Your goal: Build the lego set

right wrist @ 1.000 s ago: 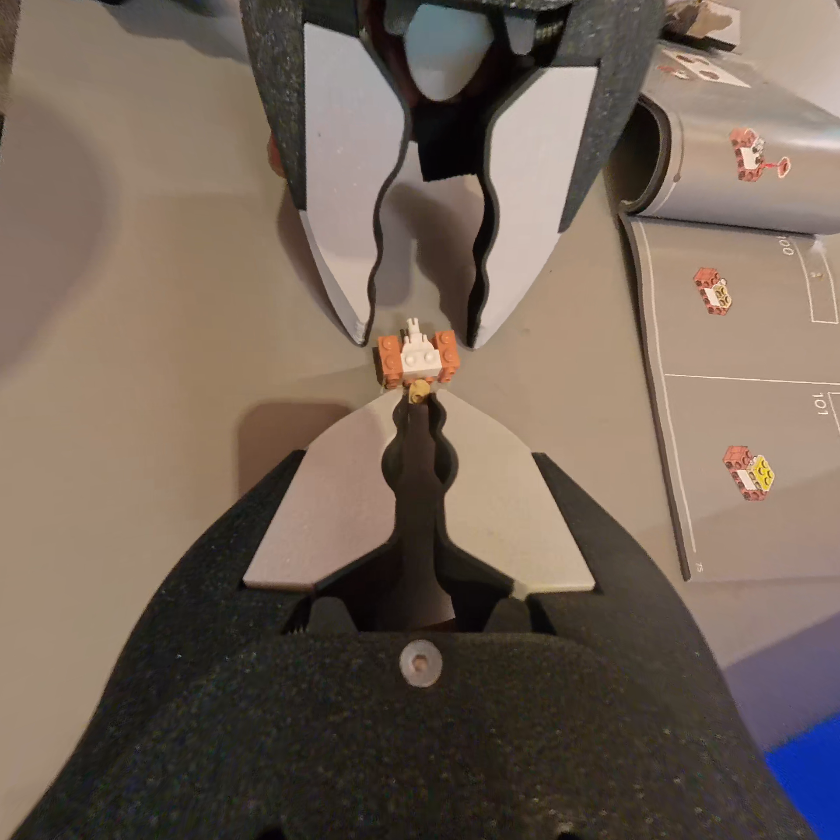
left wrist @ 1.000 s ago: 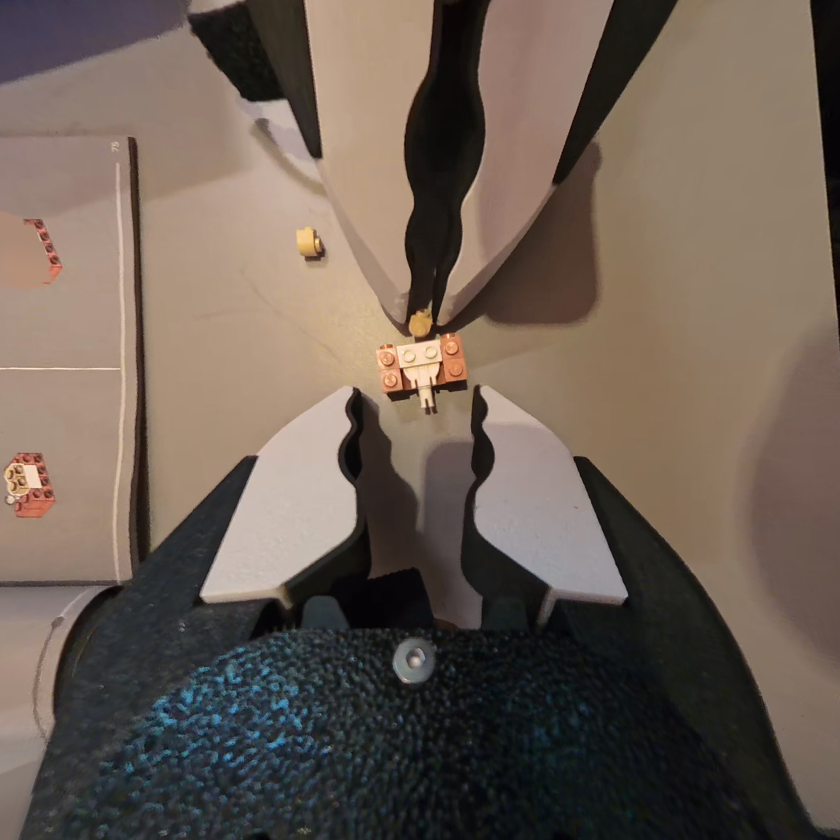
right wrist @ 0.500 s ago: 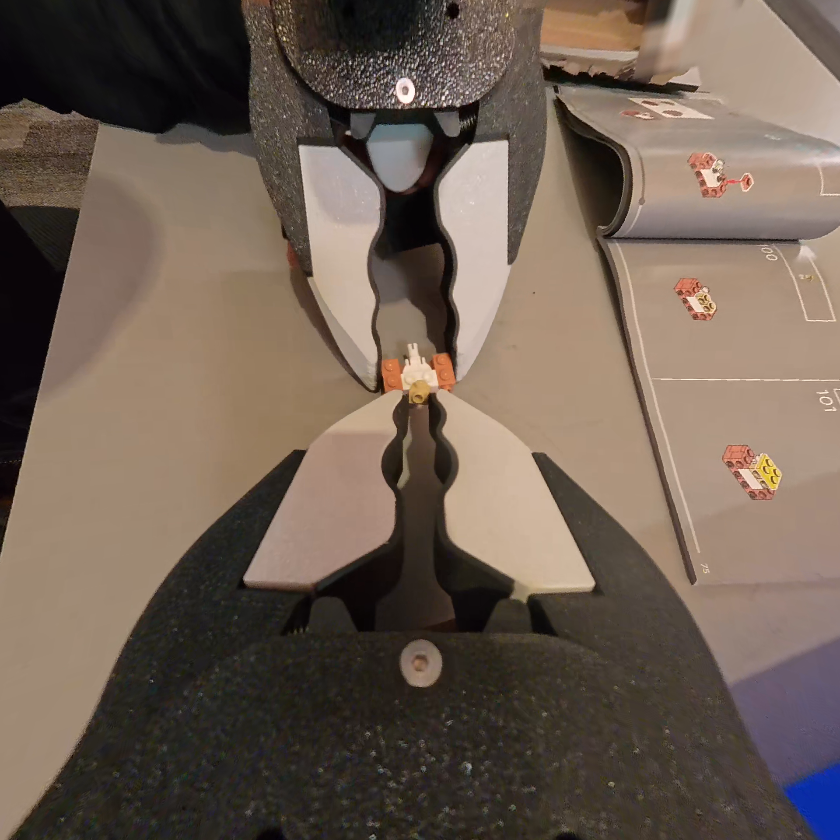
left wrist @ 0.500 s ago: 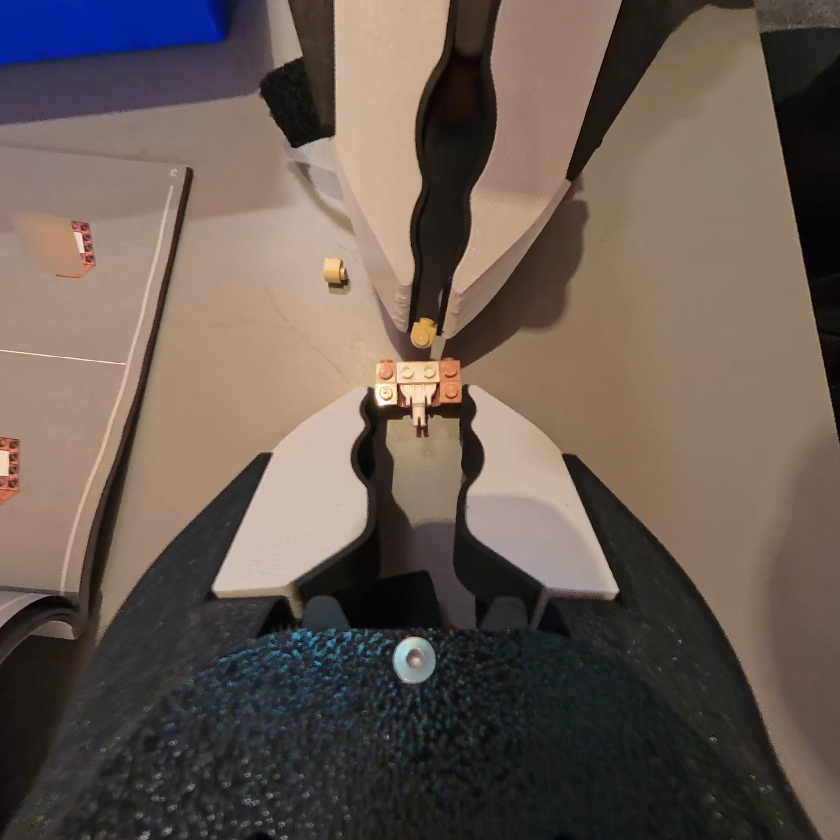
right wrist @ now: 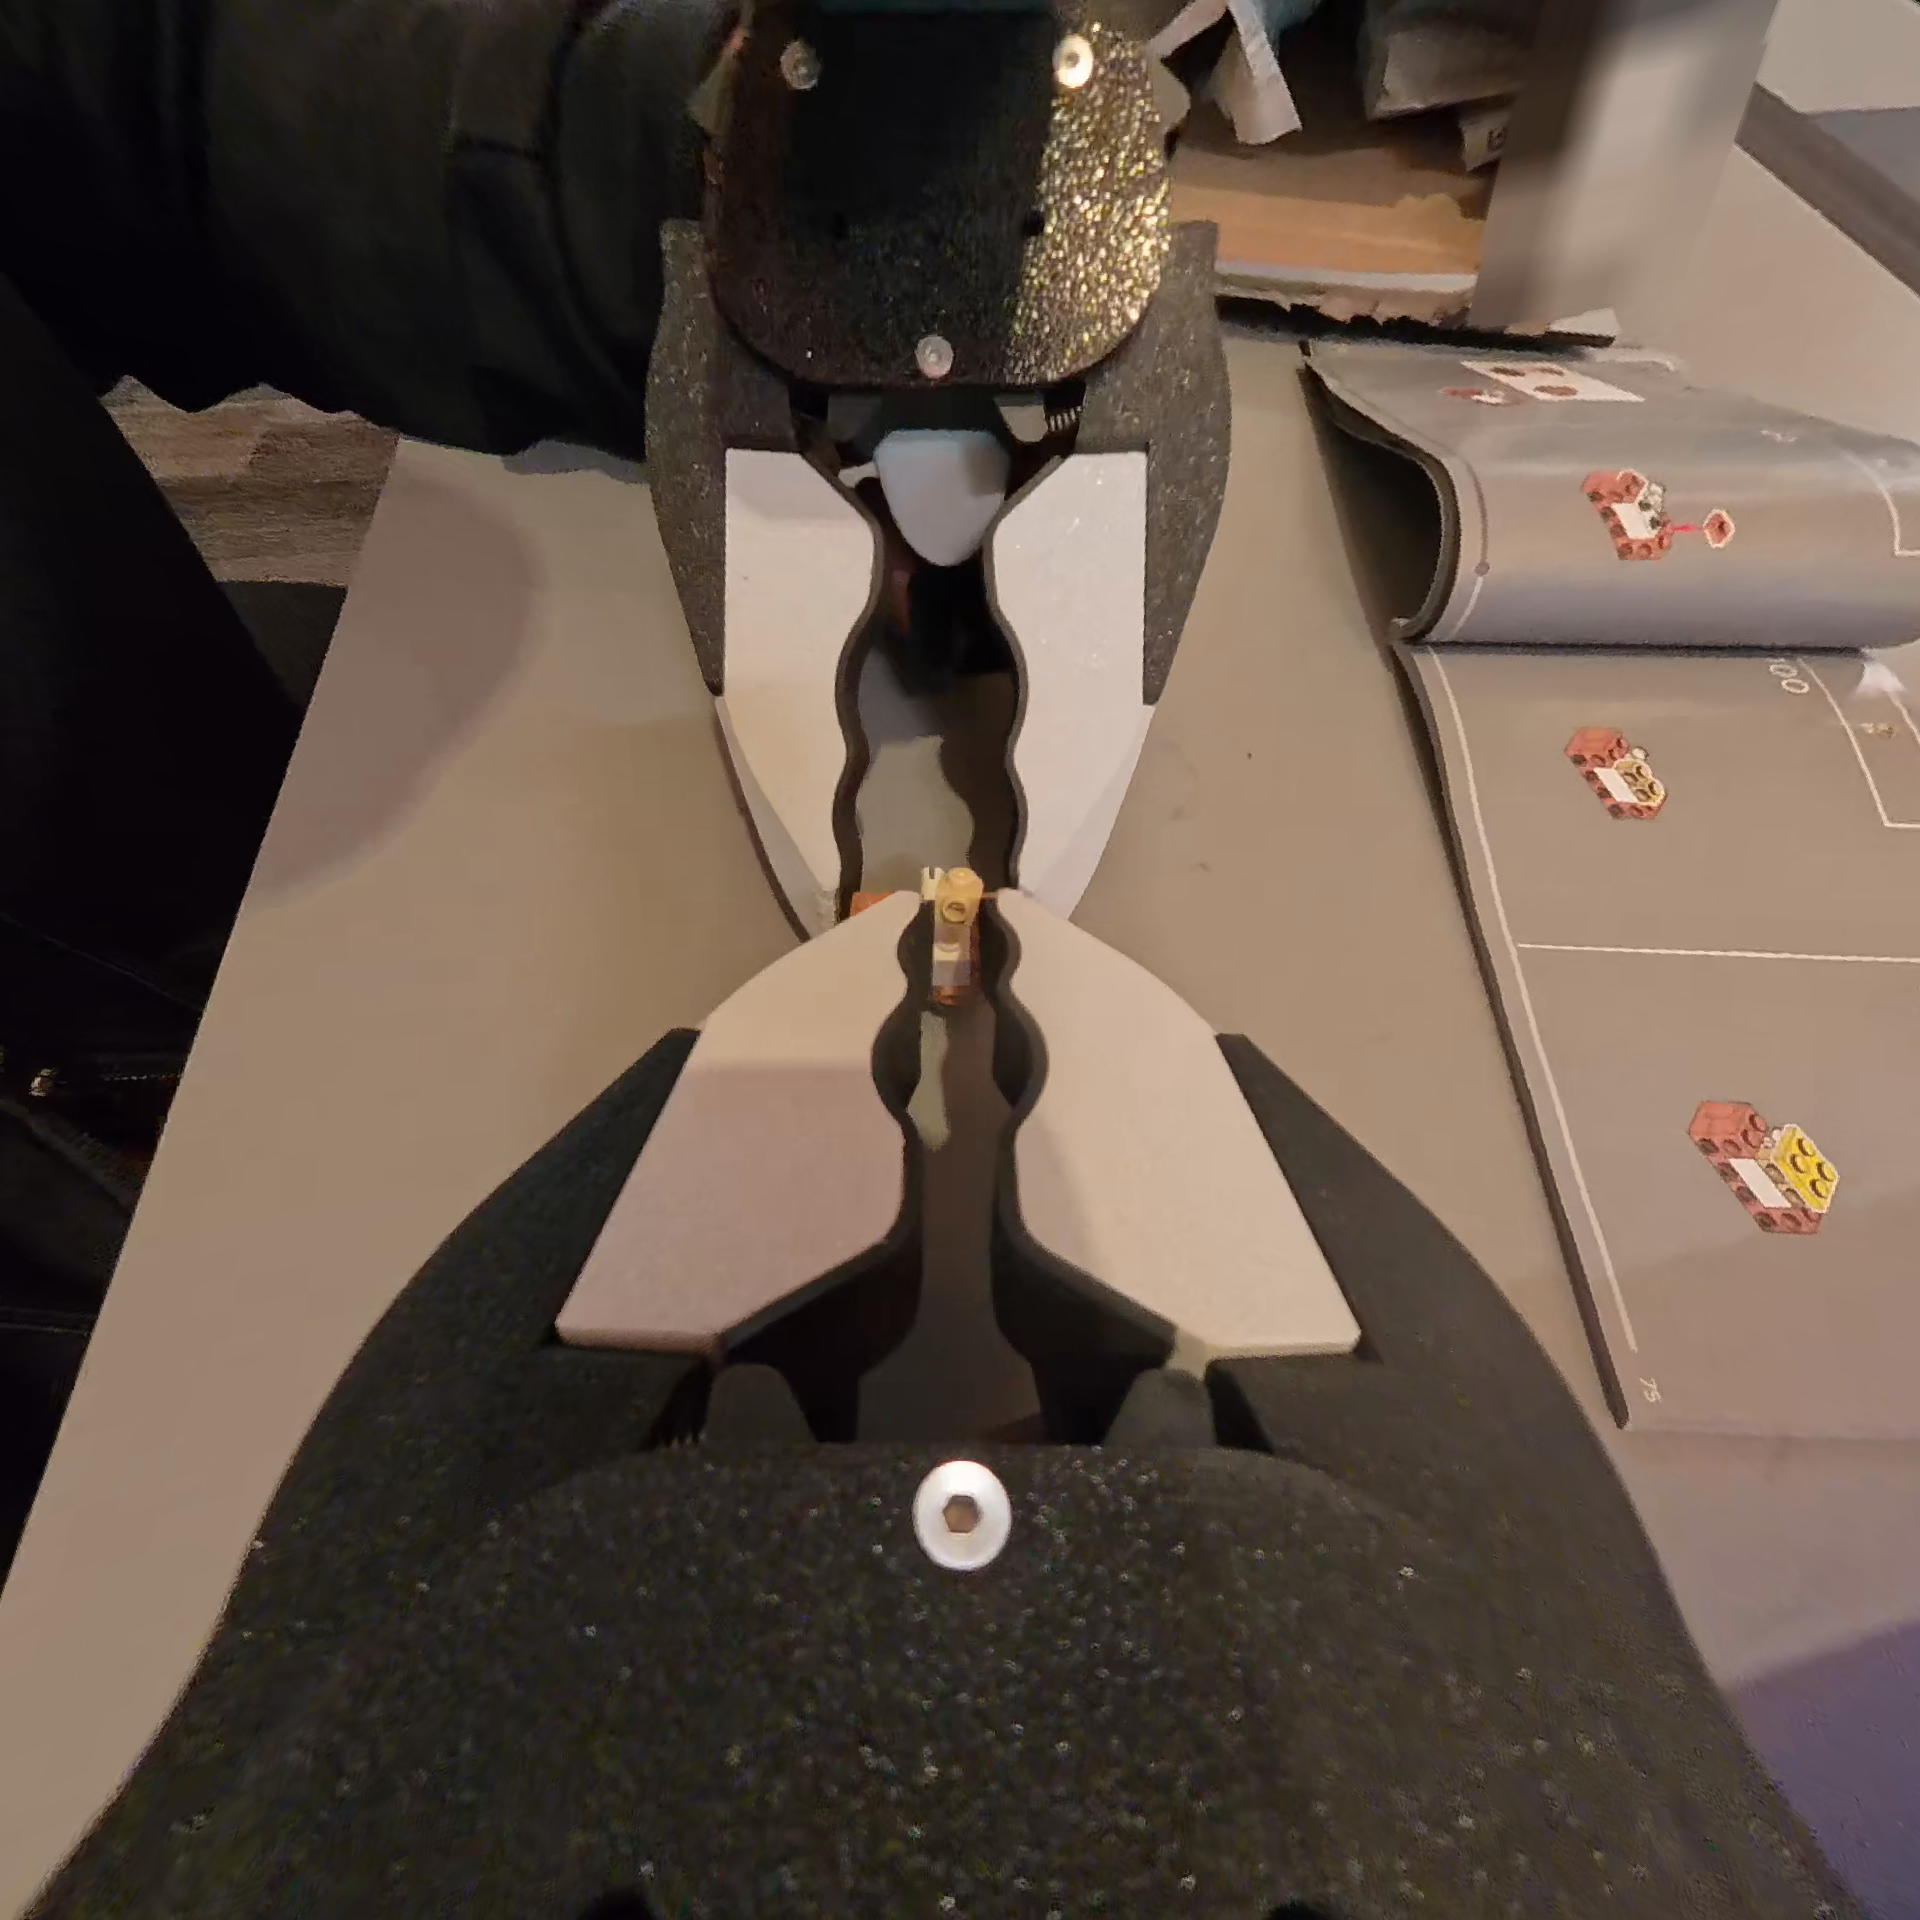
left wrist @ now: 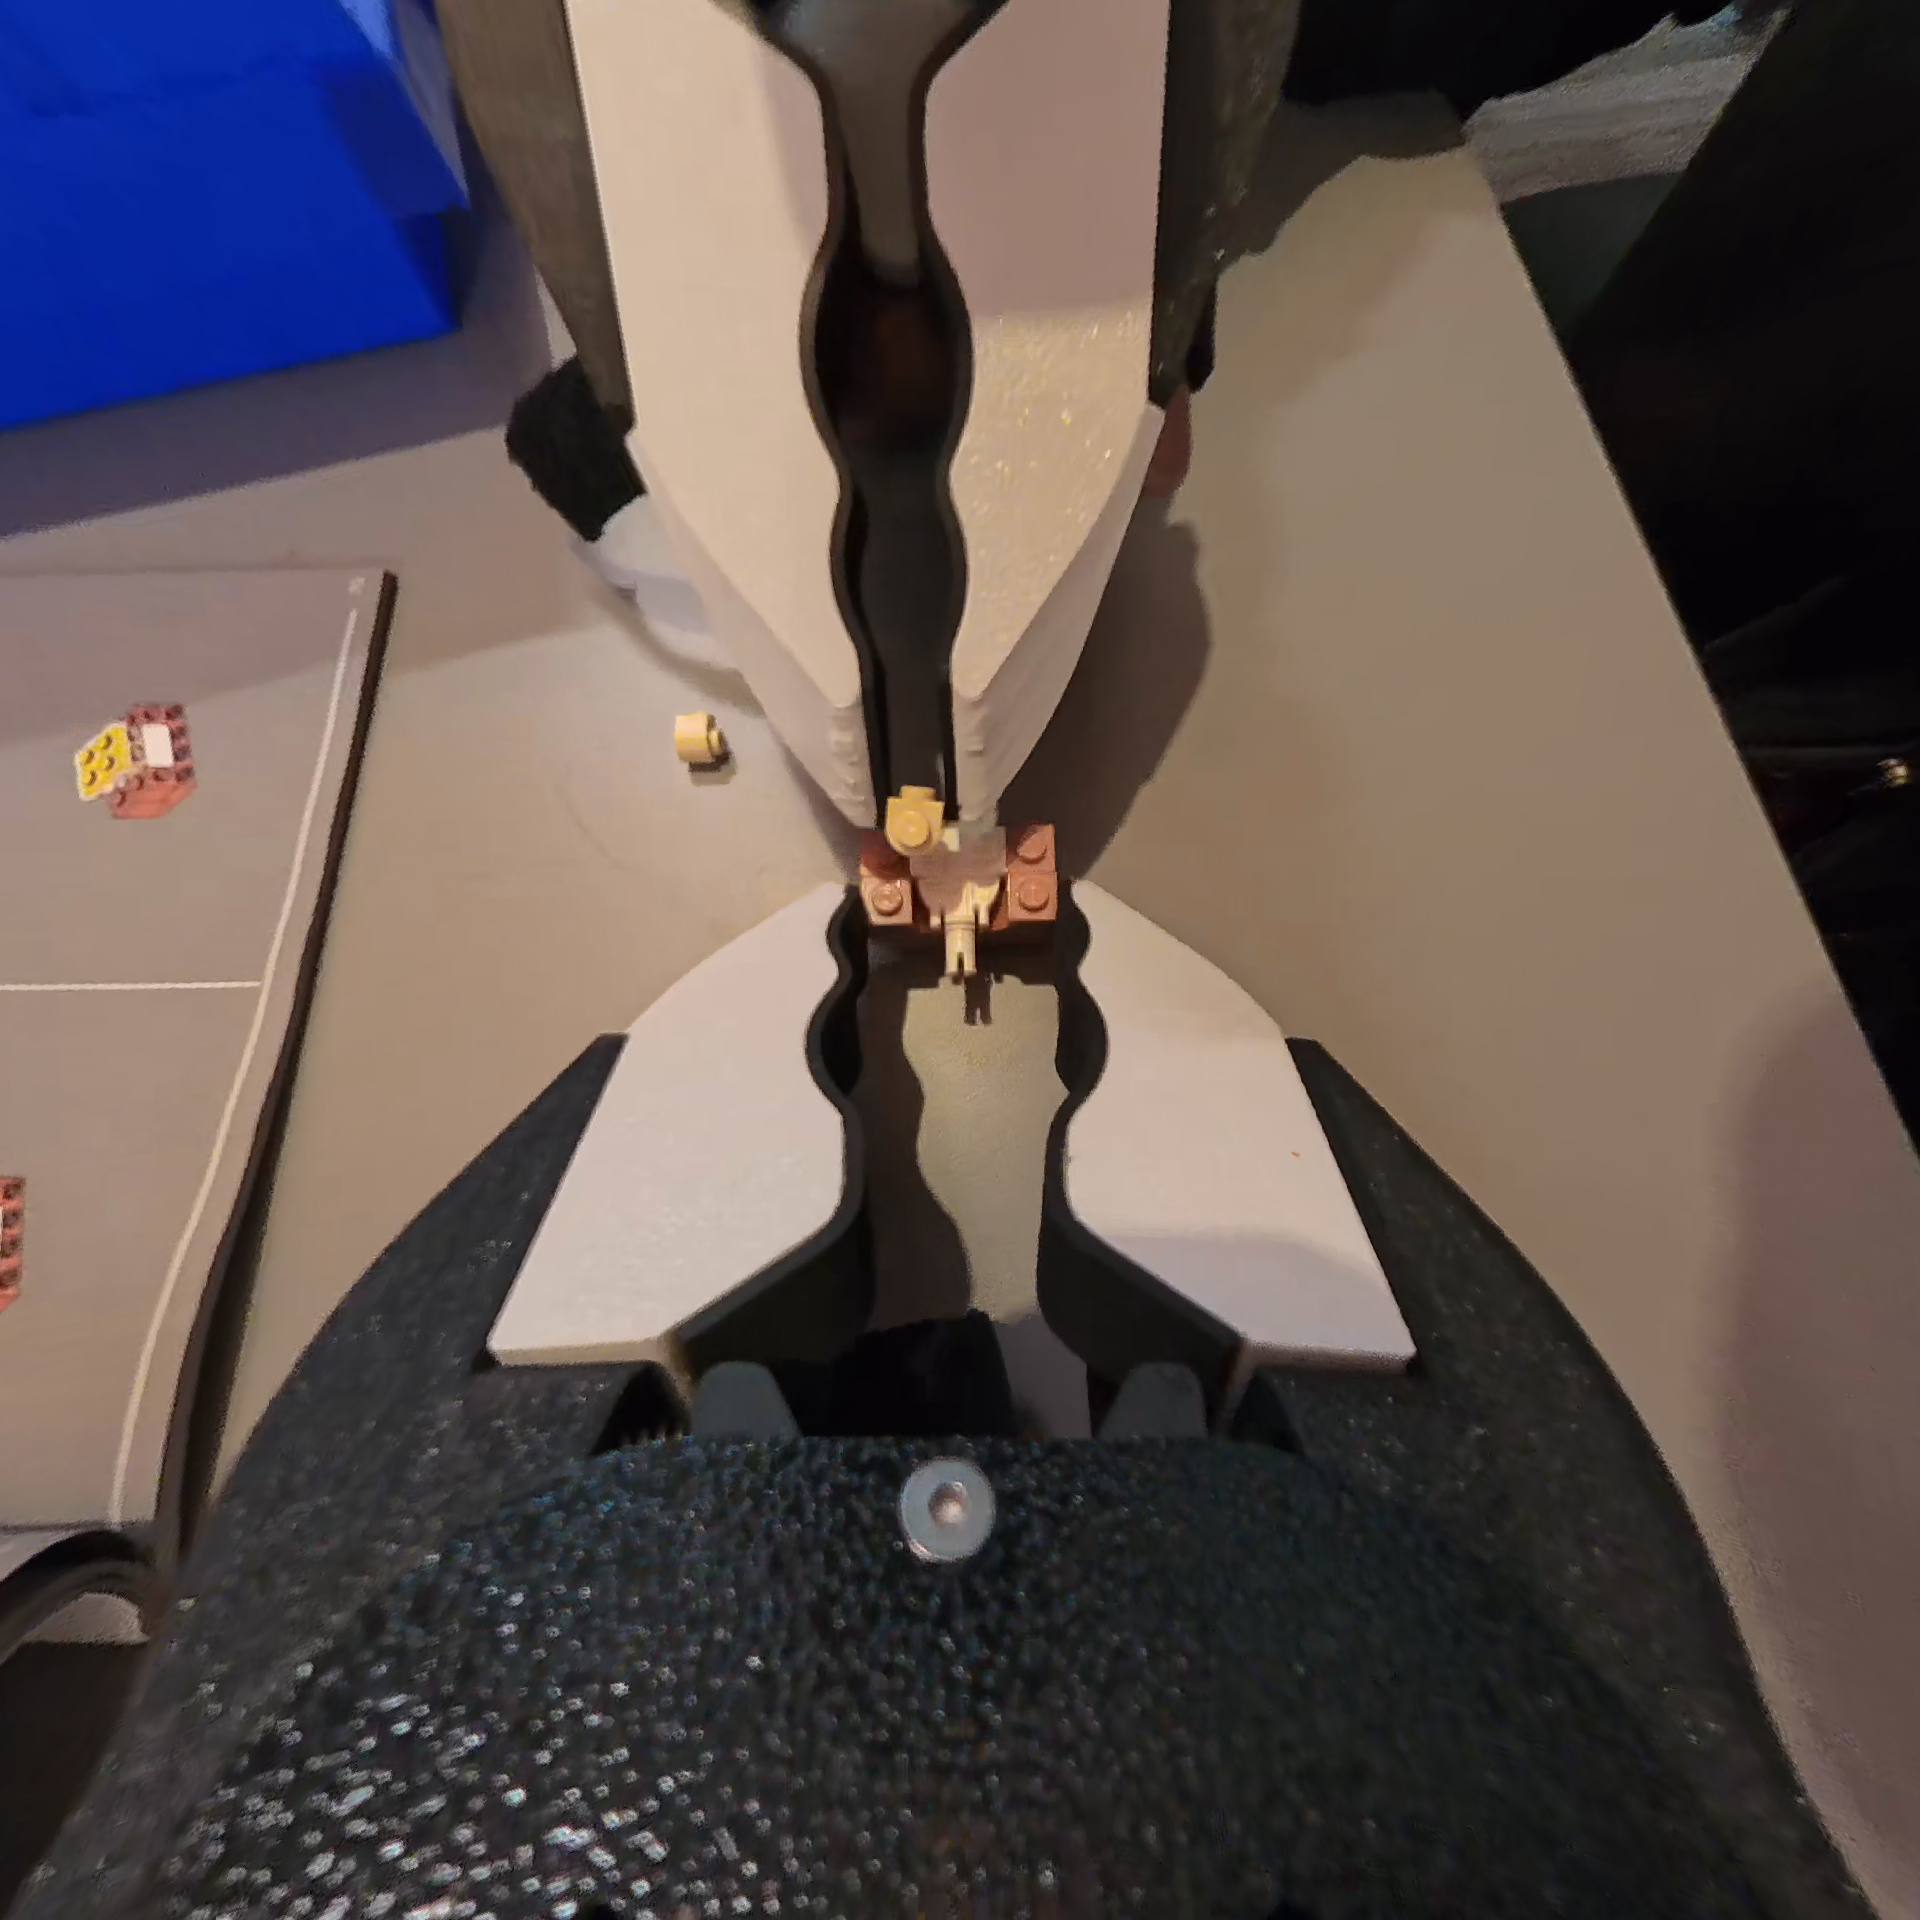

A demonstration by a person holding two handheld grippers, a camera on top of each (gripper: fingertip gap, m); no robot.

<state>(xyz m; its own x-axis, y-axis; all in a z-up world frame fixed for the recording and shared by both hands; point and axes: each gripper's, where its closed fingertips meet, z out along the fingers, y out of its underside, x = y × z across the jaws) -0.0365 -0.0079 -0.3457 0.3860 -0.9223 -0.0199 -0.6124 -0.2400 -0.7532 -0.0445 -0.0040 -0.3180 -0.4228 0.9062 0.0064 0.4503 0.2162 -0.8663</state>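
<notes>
The small brick assembly (left wrist: 961, 888), reddish-brown studded plastic blocks around a pale grey middle piece with a cream peg sticking out toward the left camera, sits between the fingertips of the left gripper (left wrist: 961, 914). Its pale grey fingers (left wrist: 727, 1049) stand at a middling spread with the dark inner pads against the two brown ends of the assembly, so they hold it by its sides, above the grey surface (left wrist: 1299, 831), roughly midway between that surface's edges.

Opposite it, the right gripper (right wrist: 954, 914) has its fingers drawn narrow on a tiny tan round plastic stud piece (left wrist: 912, 821), which in the left wrist view lies against the far top edge of the assembly, toward its left brown block. Whether the tan piece is already seated on a stud or only touching cannot be told. So, as a judgement: the assembly is partly built, and this tan piece is at the point of joining it, not plainly attached.

A second tan round stud piece (left wrist: 701, 741) lies loose on the surface, near the right gripper's fingers and well apart from the assembly.

Along one side of the surface lies an open grey instruction booklet (right wrist: 1662, 935) with printed pictures of brick builds. A blue box (left wrist: 208, 208) stands at the far corner; its contents are not visible.
</notes>
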